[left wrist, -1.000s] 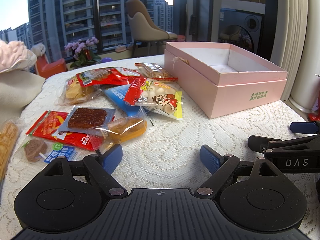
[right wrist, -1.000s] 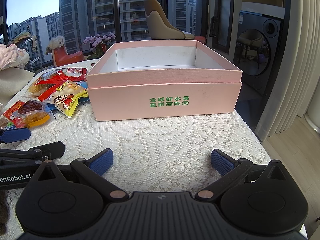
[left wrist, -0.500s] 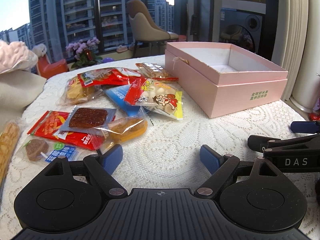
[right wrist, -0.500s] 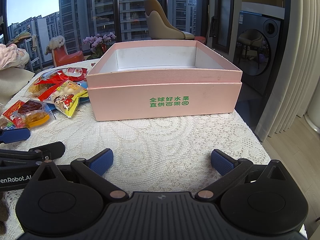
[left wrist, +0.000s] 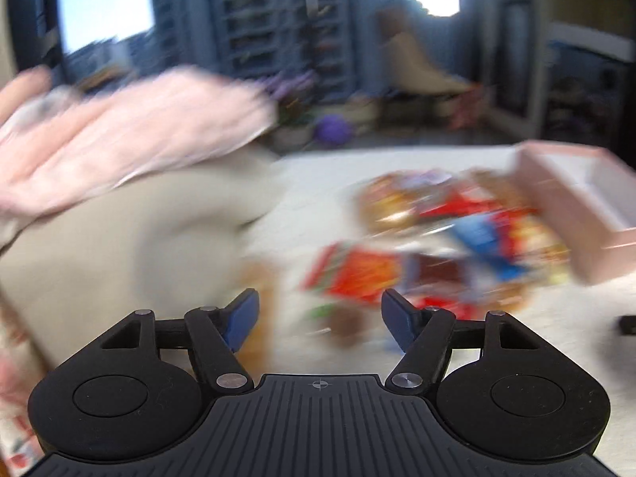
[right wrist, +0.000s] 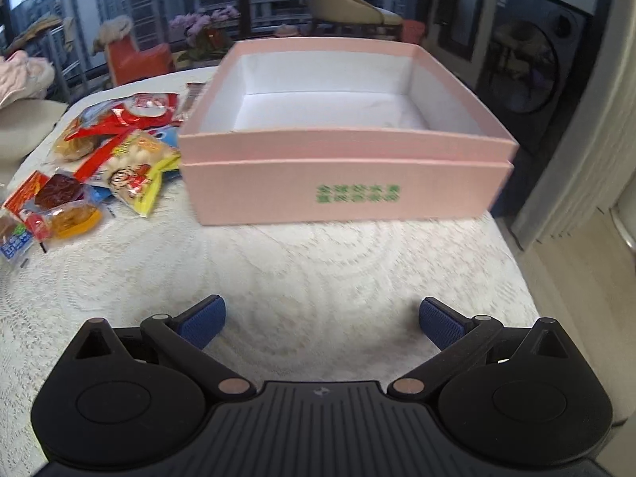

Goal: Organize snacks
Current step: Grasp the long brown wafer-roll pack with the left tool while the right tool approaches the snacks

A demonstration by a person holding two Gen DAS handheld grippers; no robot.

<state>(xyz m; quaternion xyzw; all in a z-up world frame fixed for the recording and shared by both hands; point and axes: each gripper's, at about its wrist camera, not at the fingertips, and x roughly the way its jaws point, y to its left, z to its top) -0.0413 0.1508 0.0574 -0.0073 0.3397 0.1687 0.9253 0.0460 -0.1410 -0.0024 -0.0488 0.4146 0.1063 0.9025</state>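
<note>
An open pink box (right wrist: 346, 171) with a white inside stands on the lace-covered table (right wrist: 318, 262), empty as far as I see. Several snack packets (right wrist: 115, 159) lie in a loose pile to its left. In the right wrist view my right gripper (right wrist: 320, 318) hovers over bare cloth in front of the box, its jaws closing slightly with nothing between them. The left wrist view is heavily blurred: my left gripper (left wrist: 320, 318) is above the table with the snack pile (left wrist: 437, 246) ahead and right, jaws closing on nothing. The pink box (left wrist: 576, 206) sits at far right.
A beige cushion (left wrist: 119, 246) with pink fabric (left wrist: 131, 135) on it fills the left of the left wrist view. Behind the table are a window, a tan chair (right wrist: 346, 4), a flower pot (right wrist: 206, 31) and an orange stool (right wrist: 135, 59). The table's right edge (right wrist: 516, 254) drops to the floor.
The left gripper swung left and up, so the snacks now sit right of centre, and its jaws narrowed. The right gripper rose a little and tilted down, showing more of the box's inside.
</note>
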